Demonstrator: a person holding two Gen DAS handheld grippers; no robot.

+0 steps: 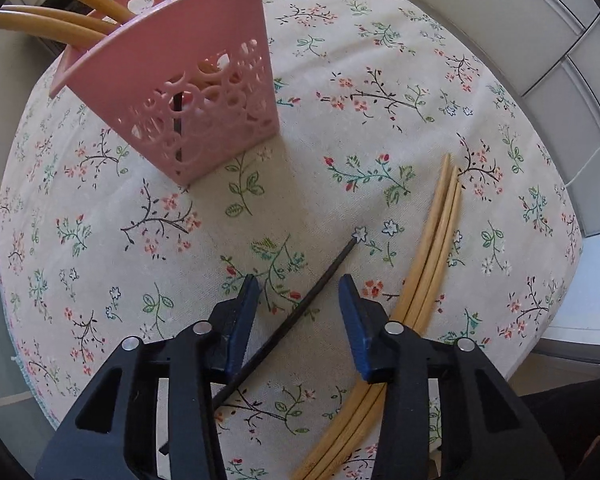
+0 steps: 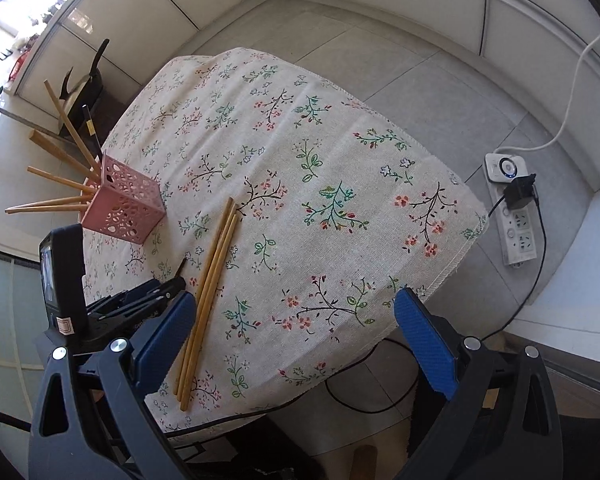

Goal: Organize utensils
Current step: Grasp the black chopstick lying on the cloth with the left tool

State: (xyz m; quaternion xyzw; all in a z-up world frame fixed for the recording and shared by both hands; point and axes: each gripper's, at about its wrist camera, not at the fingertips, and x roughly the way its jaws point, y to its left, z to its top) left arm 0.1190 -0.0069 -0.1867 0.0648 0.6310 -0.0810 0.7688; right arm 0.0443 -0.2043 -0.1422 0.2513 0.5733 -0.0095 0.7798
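A pink perforated utensil holder [image 1: 204,92] stands on the floral tablecloth and holds several wooden chopsticks and a black one; it also shows in the right wrist view [image 2: 126,204]. A black chopstick [image 1: 300,304] lies on the cloth between the open jaws of my left gripper [image 1: 298,296], which is low over it and not closed on it. Three wooden chopsticks [image 1: 432,240] lie side by side just right of it; they also show in the right wrist view [image 2: 210,292]. My right gripper [image 2: 296,332] is open wide and empty above the table's near edge.
The small table's cloth [image 2: 300,160] falls off at its edges on all sides. A white power strip [image 2: 512,208] with a black plug and cables lies on the tiled floor to the right. The left gripper's body [image 2: 100,304] is at the lower left.
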